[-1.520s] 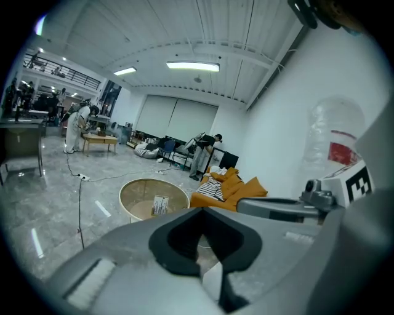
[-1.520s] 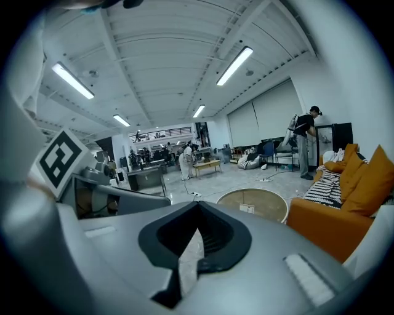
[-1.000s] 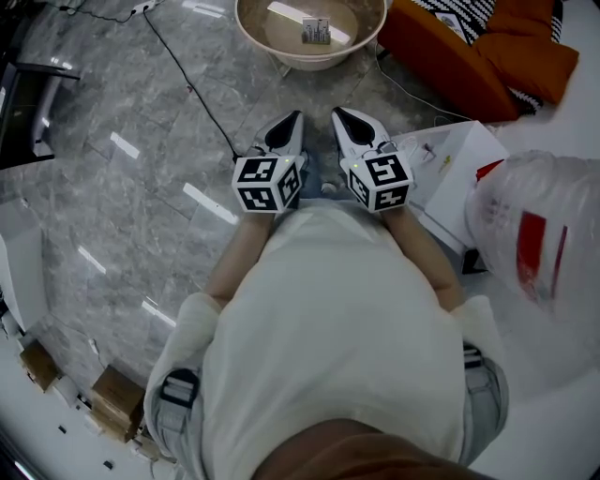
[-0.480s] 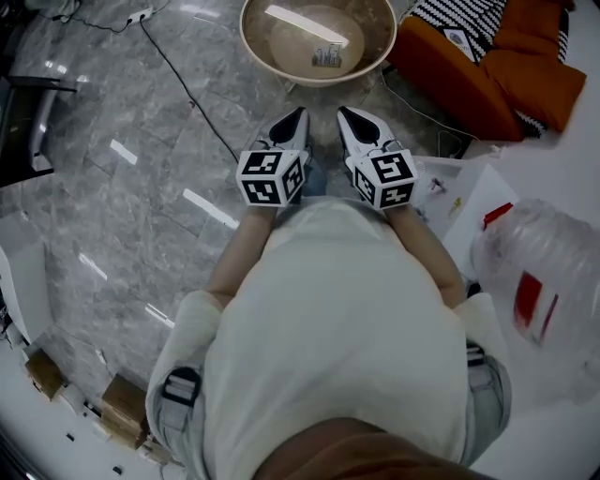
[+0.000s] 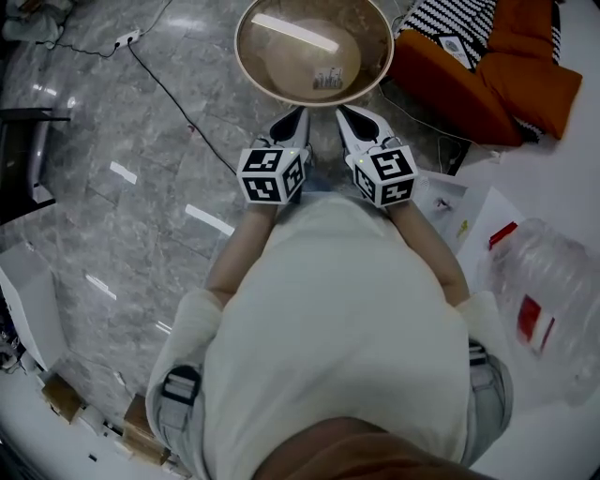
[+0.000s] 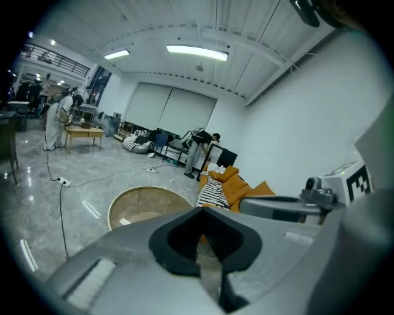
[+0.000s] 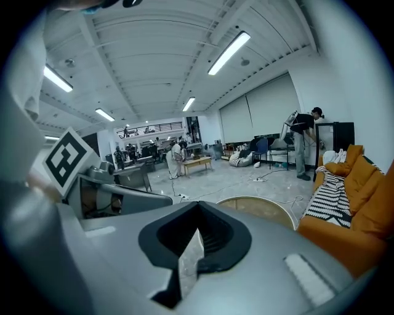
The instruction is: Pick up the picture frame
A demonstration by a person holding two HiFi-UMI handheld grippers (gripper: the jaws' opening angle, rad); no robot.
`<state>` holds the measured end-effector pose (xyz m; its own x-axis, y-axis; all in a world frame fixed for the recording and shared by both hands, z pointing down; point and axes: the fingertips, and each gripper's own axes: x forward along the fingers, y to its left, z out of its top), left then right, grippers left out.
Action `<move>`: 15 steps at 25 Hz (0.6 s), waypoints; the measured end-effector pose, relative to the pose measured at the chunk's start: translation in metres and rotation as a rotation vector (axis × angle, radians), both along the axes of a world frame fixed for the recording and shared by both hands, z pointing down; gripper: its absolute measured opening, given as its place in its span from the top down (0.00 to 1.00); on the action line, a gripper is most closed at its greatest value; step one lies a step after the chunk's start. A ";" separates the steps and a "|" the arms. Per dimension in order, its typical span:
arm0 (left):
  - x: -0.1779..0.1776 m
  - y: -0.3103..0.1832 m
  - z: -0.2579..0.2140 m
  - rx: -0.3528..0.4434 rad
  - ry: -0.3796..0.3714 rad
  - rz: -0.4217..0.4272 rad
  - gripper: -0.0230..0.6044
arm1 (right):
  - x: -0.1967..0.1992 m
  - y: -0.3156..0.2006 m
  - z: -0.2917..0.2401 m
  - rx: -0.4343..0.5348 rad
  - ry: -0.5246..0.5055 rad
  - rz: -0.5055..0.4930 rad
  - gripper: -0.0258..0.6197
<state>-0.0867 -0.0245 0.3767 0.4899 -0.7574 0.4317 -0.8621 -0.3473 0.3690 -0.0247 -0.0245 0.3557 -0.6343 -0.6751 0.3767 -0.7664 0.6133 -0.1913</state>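
Head view: table point(image 5: 314, 101) rim just beyond left hand-held gripper point(image 5: 298, 115), open floor point(image 5: 141, 216) leftward

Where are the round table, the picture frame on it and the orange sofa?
round table point(image 5: 281, 70), head view, bare top
picture frame point(image 5: 328, 79), head view, its middle
orange sofa point(image 5: 450, 89), head view, seat front

Pretty big open hall here: glossy grey marble floor point(image 5: 112, 216) with a black cable point(image 5: 183, 110) trailing across it. There's a round glass-topped table point(image 5: 281, 70), and an orange sofa point(image 5: 441, 70) with a zebra-striped throw point(image 5: 478, 19). White walls point(image 6: 295, 117), long ceiling strip lights point(image 7: 229, 52), pale blinds point(image 6: 169, 111) at the far end.
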 end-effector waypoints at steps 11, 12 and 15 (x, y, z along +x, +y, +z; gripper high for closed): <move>-0.017 -0.058 0.017 -0.025 -0.012 0.062 0.96 | -0.005 -0.060 0.018 -0.030 0.002 0.100 0.96; -0.019 -0.063 0.020 -0.030 -0.011 0.064 0.96 | -0.005 -0.065 0.021 -0.032 0.006 0.105 0.96; -0.019 -0.071 0.033 -0.052 -0.007 0.067 0.96 | 0.000 -0.077 0.032 -0.033 0.035 0.121 0.96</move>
